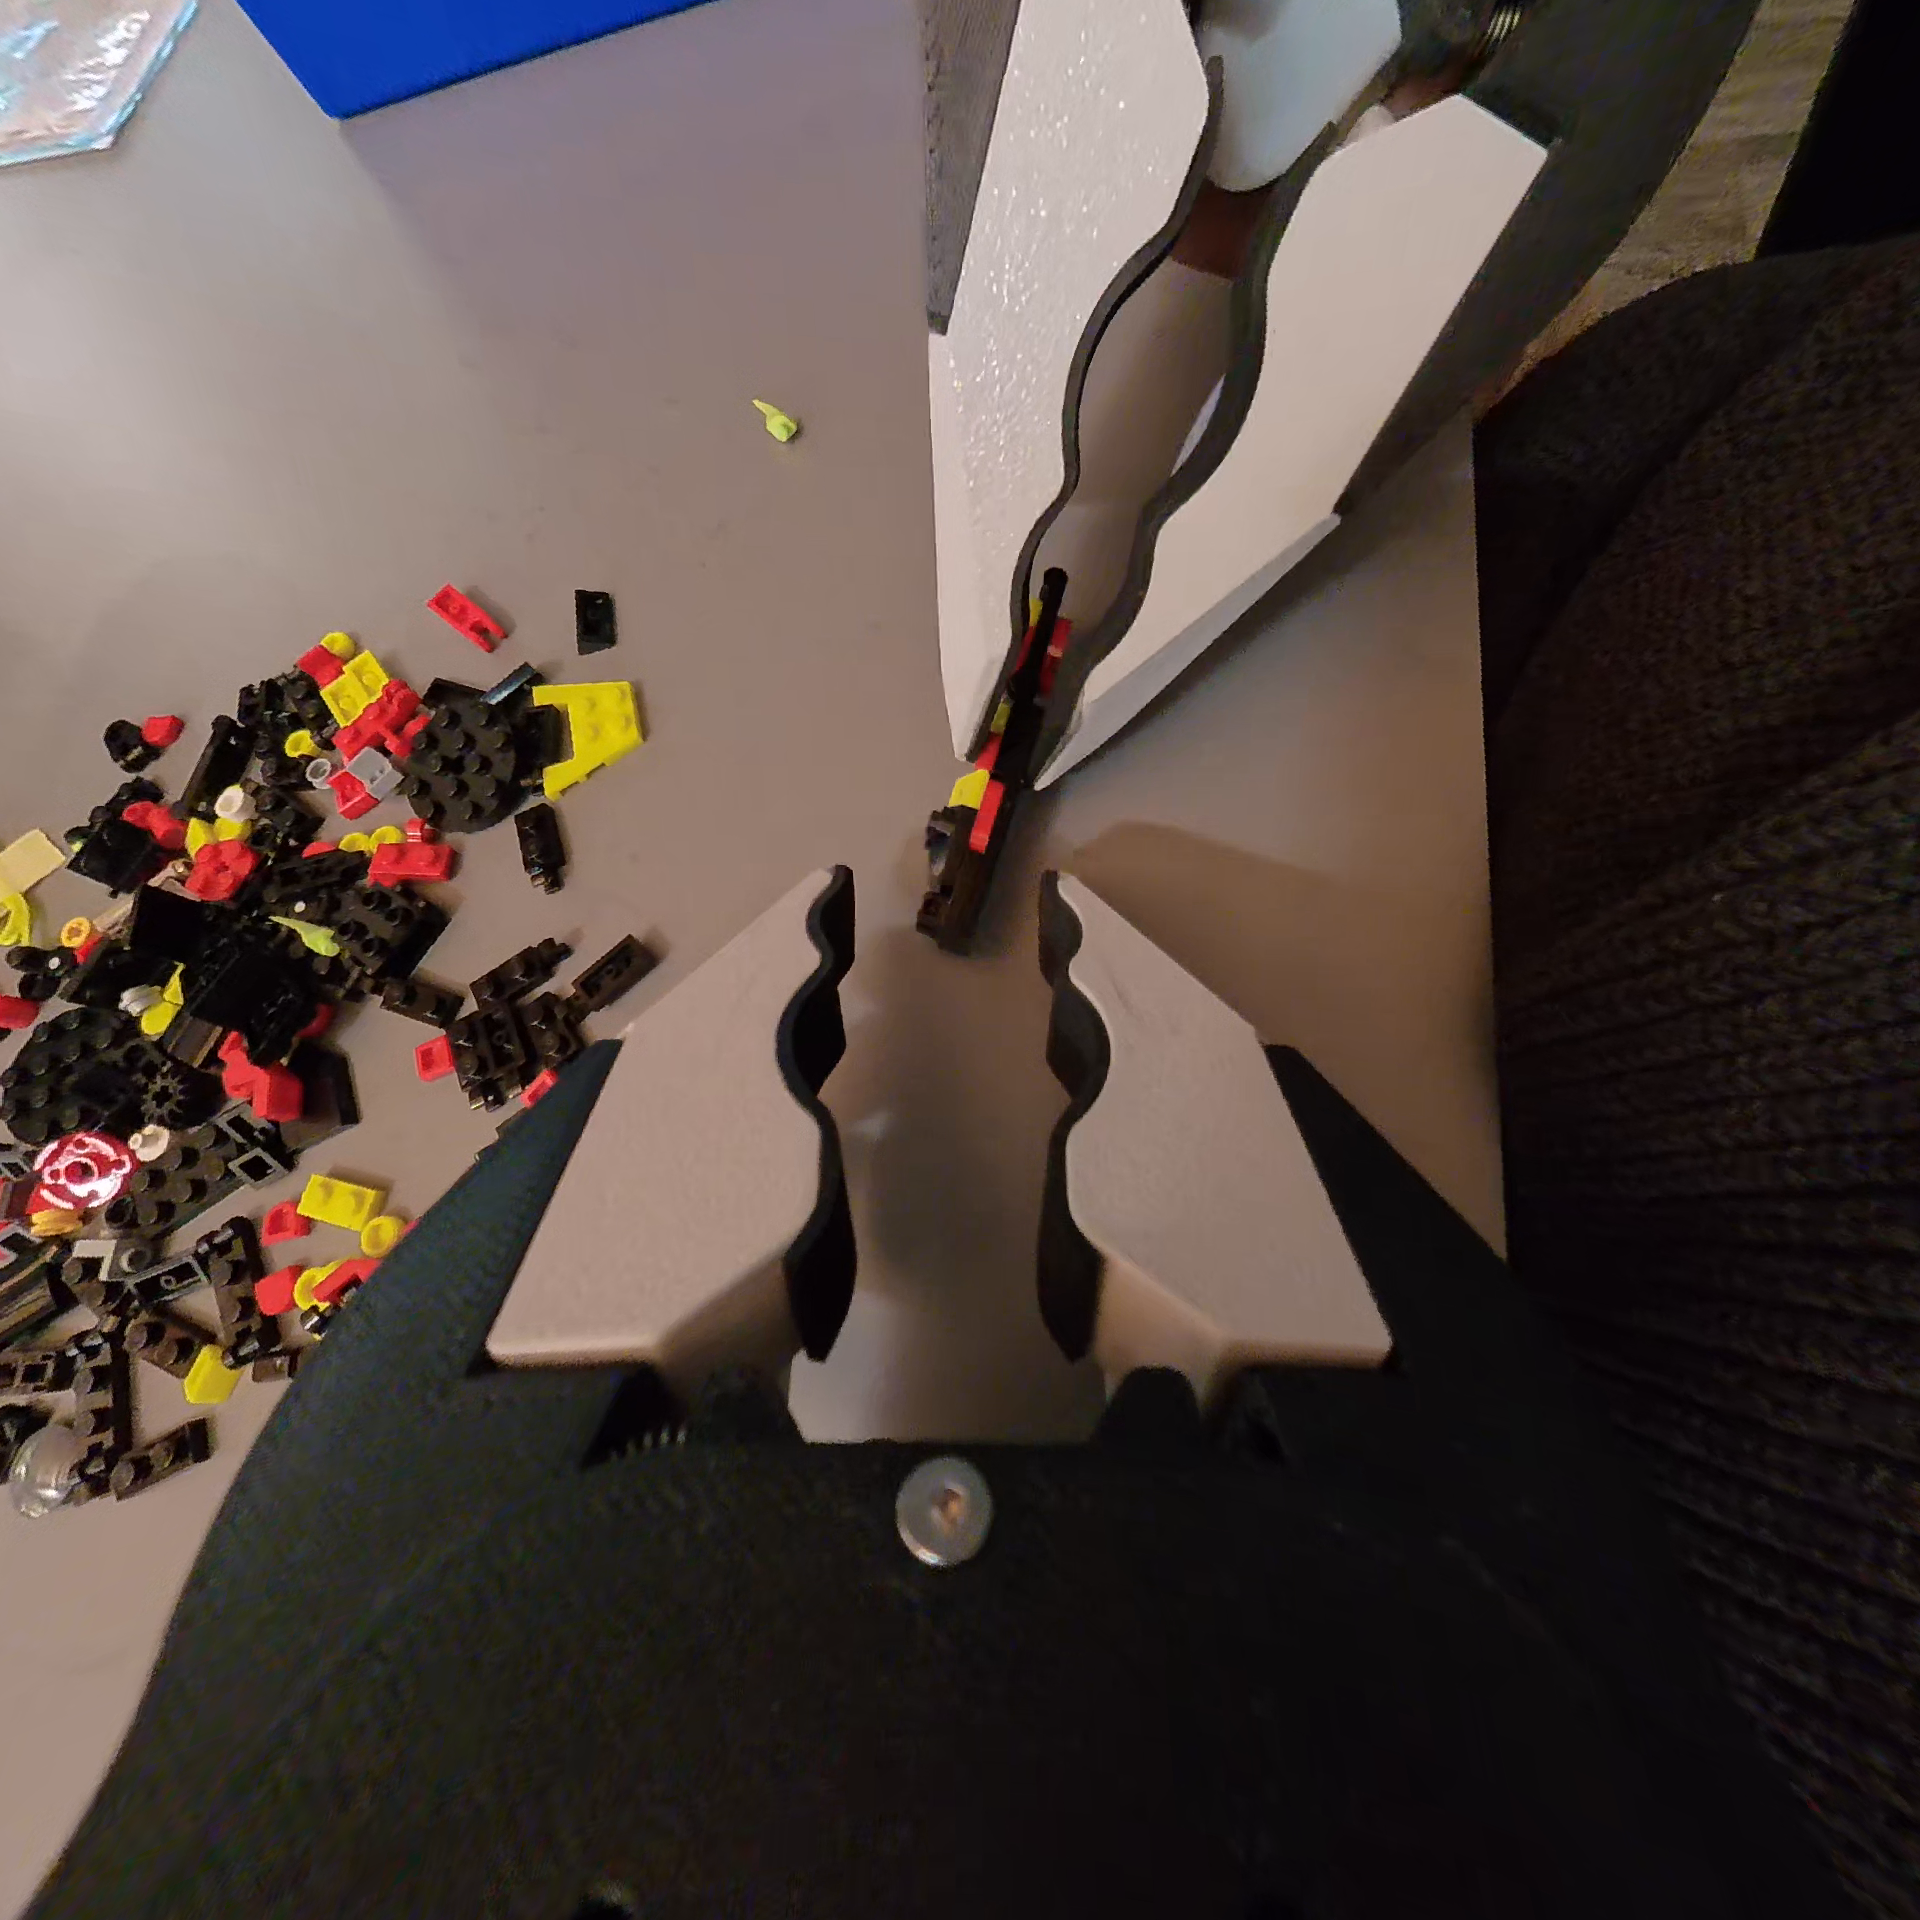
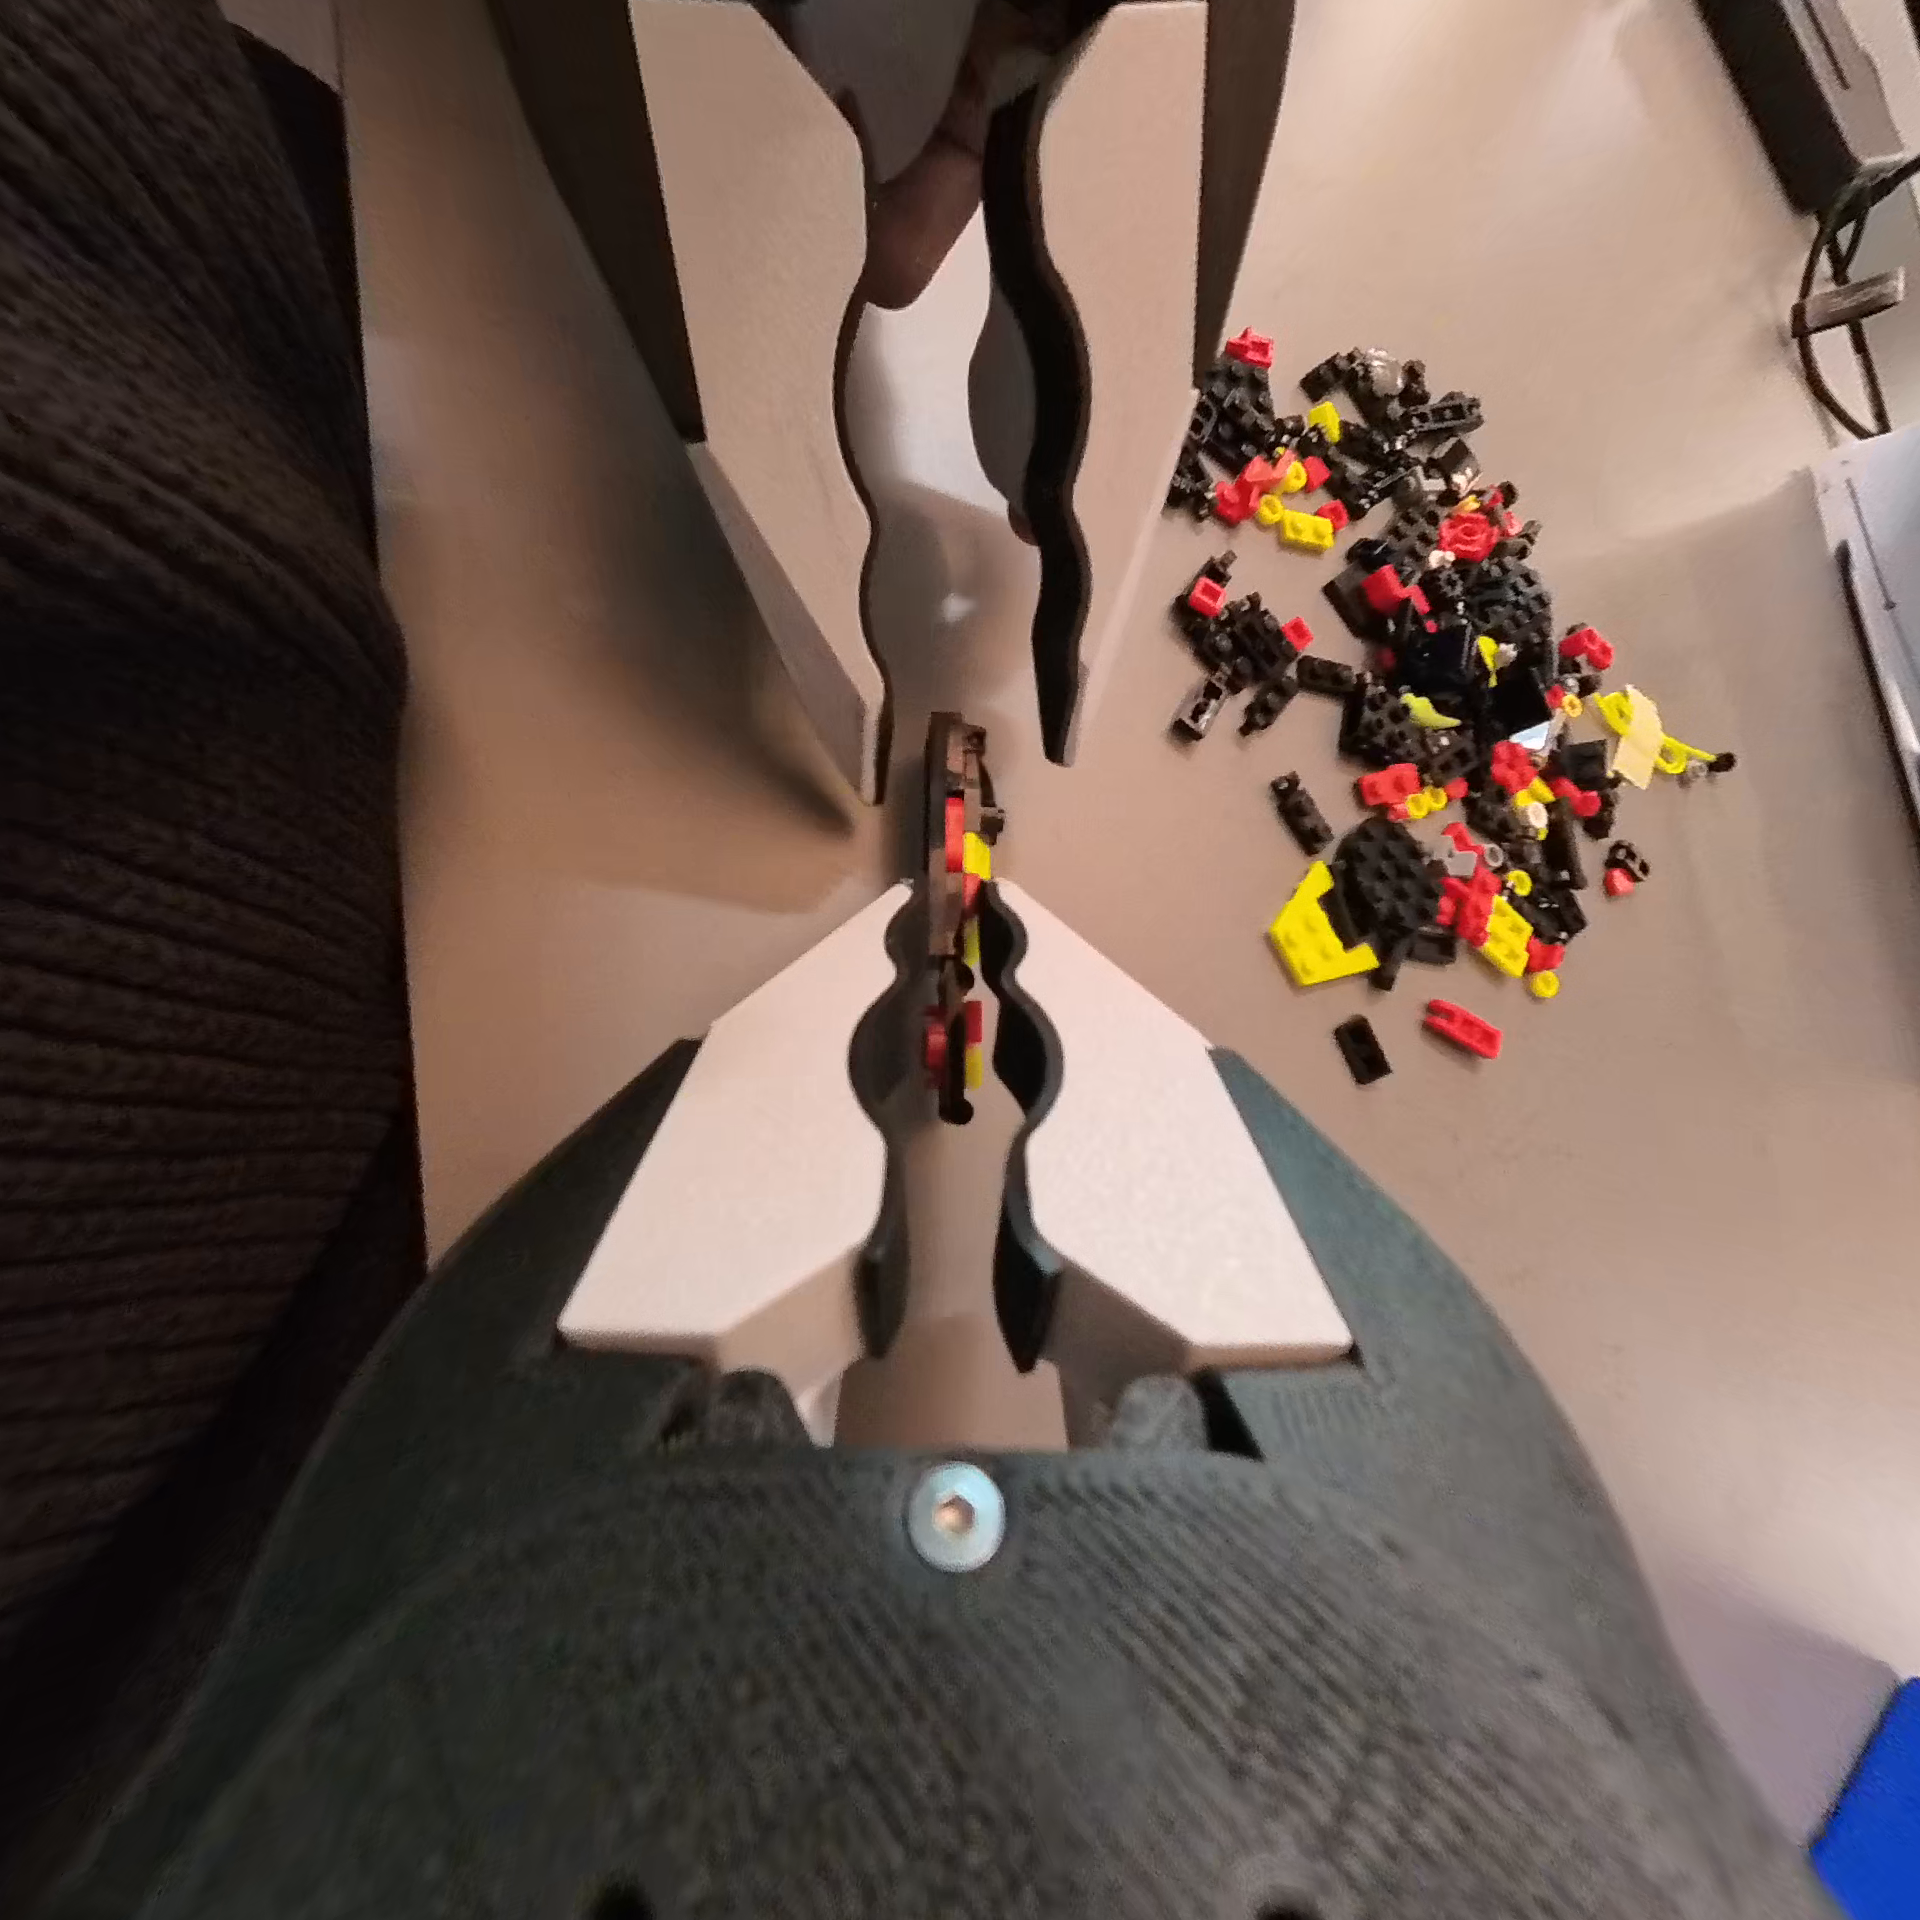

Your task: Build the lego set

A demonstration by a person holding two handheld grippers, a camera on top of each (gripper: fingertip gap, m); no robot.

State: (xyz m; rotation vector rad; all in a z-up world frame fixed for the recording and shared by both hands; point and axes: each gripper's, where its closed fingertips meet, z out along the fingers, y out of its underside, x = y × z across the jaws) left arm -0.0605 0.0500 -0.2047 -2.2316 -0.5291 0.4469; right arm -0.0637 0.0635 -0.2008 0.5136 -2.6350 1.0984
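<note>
A small flat assembly of black, red and yellow bricks (image 2: 961, 831) is clamped edge-on in my right gripper (image 2: 951, 904), which is shut on it. In the left wrist view the right gripper (image 1: 1013, 748) comes in from the top with the assembly (image 1: 971, 852) sticking out of its tips. My left gripper (image 1: 945, 883) is open and empty, its tips on either side of the assembly's free black end, not touching it. In the right wrist view the left gripper (image 2: 966, 769) faces mine, tip to tip. Both are held over the grey table (image 1: 623, 312).
A pile of loose black, red and yellow bricks (image 1: 260, 935) lies on the table, also seen in the right wrist view (image 2: 1455, 707). A lime piece (image 1: 777, 419) lies alone. A blue box (image 1: 468, 42) and a plastic bag (image 1: 73, 73) sit farther off. Dark knit clothing (image 1: 1714, 935) borders the table edge. The grippers are tip to tip, or close to it. It is some 12 centimetres from my right tips to the lime piece (image 1: 777, 419).
</note>
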